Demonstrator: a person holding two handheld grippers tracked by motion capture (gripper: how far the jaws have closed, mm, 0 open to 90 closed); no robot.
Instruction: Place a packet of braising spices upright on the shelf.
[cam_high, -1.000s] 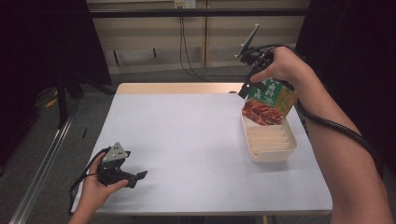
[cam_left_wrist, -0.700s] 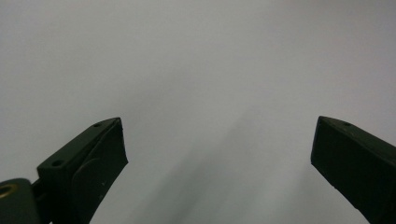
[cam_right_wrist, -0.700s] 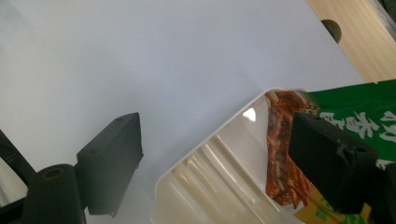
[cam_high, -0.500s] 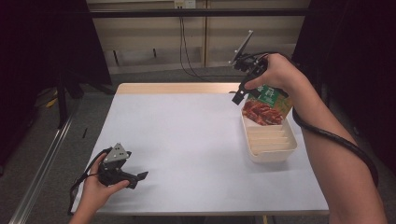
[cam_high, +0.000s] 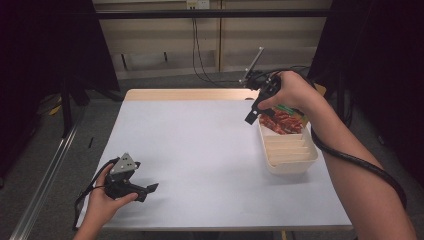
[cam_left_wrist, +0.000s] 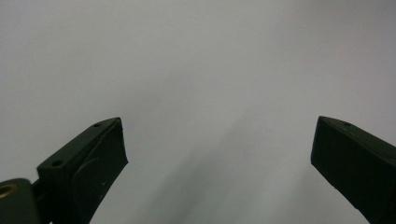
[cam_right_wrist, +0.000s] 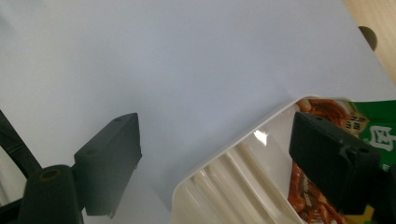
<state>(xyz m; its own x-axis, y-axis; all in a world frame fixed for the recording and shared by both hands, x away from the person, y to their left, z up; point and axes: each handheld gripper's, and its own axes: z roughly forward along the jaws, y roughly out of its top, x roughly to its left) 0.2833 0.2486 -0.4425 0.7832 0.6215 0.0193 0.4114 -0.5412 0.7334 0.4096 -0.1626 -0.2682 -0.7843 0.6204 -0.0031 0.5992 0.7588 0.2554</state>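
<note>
High view: a white, rounded-rectangular tray (cam_high: 290, 157) sits on the pale, matte table (cam_high: 200, 150), just below and beside the right gripper (cam_high: 253, 114). The tray's far end holds a glossy snack packet (cam_high: 284, 120) printed with red-brown food and a green band; the near end is bare and shows parallel moulded ribs. The packet lies just behind the right gripper's jaw tips, partly under the person's right hand (cam_high: 290, 92), which grips the tool from above with a black cable trailing along the forearm.

Right gripper view: the right gripper (cam_right_wrist: 224, 154) has its black, blocky jaws spread wide with nothing between them. One jaw hangs over the bare table (cam_right_wrist: 163, 70), the other over the tray (cam_right_wrist: 233, 182) and the packet (cam_right_wrist: 327, 112). The tray's rim is smooth, glossy plastic with a rounded corner.

Left gripper view: the left gripper (cam_left_wrist: 219, 154) also has its jaws spread apart and empty, over the plain grey-white table surface (cam_left_wrist: 196, 60).

In the high view the left gripper (cam_high: 145, 189), topped by a grey three-cornered plate, rests low at the table's near-left part, held in the left hand (cam_high: 102, 200), well apart from the tray.
</note>
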